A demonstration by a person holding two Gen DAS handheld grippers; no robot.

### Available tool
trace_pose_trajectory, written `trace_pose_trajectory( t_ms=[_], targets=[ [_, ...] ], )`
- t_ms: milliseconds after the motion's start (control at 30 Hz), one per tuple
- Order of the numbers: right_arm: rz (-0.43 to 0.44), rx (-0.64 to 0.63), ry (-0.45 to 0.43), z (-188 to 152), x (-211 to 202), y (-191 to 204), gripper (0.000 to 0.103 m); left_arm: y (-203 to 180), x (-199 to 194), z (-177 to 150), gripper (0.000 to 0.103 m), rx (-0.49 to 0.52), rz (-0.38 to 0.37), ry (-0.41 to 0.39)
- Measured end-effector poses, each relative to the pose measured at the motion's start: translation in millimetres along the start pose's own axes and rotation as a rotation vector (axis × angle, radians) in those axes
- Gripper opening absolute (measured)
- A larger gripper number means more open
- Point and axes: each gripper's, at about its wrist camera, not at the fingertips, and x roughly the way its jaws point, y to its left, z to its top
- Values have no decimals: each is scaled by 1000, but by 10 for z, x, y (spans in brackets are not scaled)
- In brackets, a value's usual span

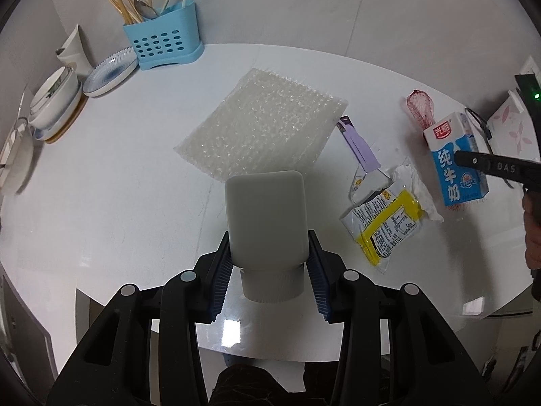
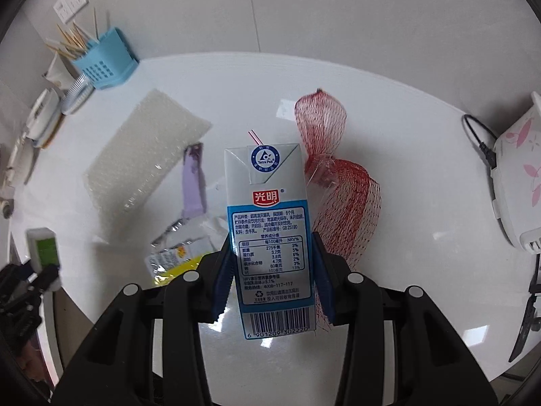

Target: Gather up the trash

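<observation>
On the white table [image 1: 101, 203] the bubble wrap [image 1: 260, 125], limp and light, lies flat, best pinched at an edge. Right gripper [image 2: 272, 270] clamps the milk carton [image 2: 270, 223] by its stiff sides; left gripper [image 1: 269, 270] grips the smooth grey bottle [image 1: 267, 213] near its cap. Wrappers [image 1: 385, 220] and red netting [image 2: 338, 182] are flimsy.

Right tongs [image 2: 272, 270] clamped on blue-white milk carton [image 2: 268, 223], blue pads against both its sides, barcode end nearest camera, striped straw [image 2: 255, 137] at far end. Red mesh net [image 2: 338, 182] on white worktop [image 2: 405, 155] just right of carton. Left of carton: purple wrapper [image 2: 193, 179], bubble wrap sheet [image 2: 142, 159], yellow packet [image 2: 172, 260]. Blue utensil caddy [image 2: 106, 59] at far left edge.
</observation>
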Motion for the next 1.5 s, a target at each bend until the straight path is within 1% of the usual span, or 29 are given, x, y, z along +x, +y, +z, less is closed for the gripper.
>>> trace_pose_trajectory(
  t_ms=[100, 200, 300, 333, 400, 467, 600, 667, 733, 833, 900, 1000, 1067, 1133, 1200, 1367, 1500],
  targets=[
    [-37, -2, 41, 10, 232, -18, 40, -24, 8, 14, 41, 1, 5, -2],
    [-48, -11, 83, 24, 419, -21, 41, -29, 40, 16, 41, -4, 8, 7],
    [-64, -23, 99, 34, 464, -5, 42, -21, 64, 12, 41, -7, 11, 17],
    [-58, -23, 104, 44, 448, -3, 46, -16, 70, 14, 41, -6, 12, 19],
    [-45, -23, 80, 51, 334, -15, 56, -19, 73, 19, 41, -8, 12, 25],
    [-37, -20, 59, 66, 194, -46, 61, -8, 76, 25, 41, -12, 12, 26],
    [34, 15, 51, 139, -24, -128, 66, -1, 86, 21, 41, -21, 6, 30],
    [72, 32, 66, 204, -58, -131, 66, -5, 93, 20, 41, -21, 2, 32],
    [92, 54, 96, 247, -41, -146, 66, -5, 104, 16, 41, -20, -2, 34],
    [107, 82, 147, 326, 81, -139, 66, -13, 102, 16, 41, -17, -9, 33],
    [100, 101, 178, 346, 172, -176, 66, -10, 90, 12, 41, -16, -12, 31],
    [89, 106, 193, 361, 239, -175, 66, 4, 78, -1, 41, -19, -14, 29],
    [86, 105, 198, 356, 255, -173, 62, 25, 79, -14, 41, -26, -14, 31],
    [89, 100, 198, 349, 261, -160, 61, 39, 84, -23, 41, -31, -14, 32],
    [85, 94, 206, 349, 287, -149, 58, 52, 89, -37, 41, -36, -13, 35],
    [74, 95, 218, 350, 361, -134, 57, 64, 89, -53, 41, -42, -14, 35],
    [44, 83, 211, 357, 378, -106, 56, 71, 88, -57, 41, -49, -13, 35]
  ],
)
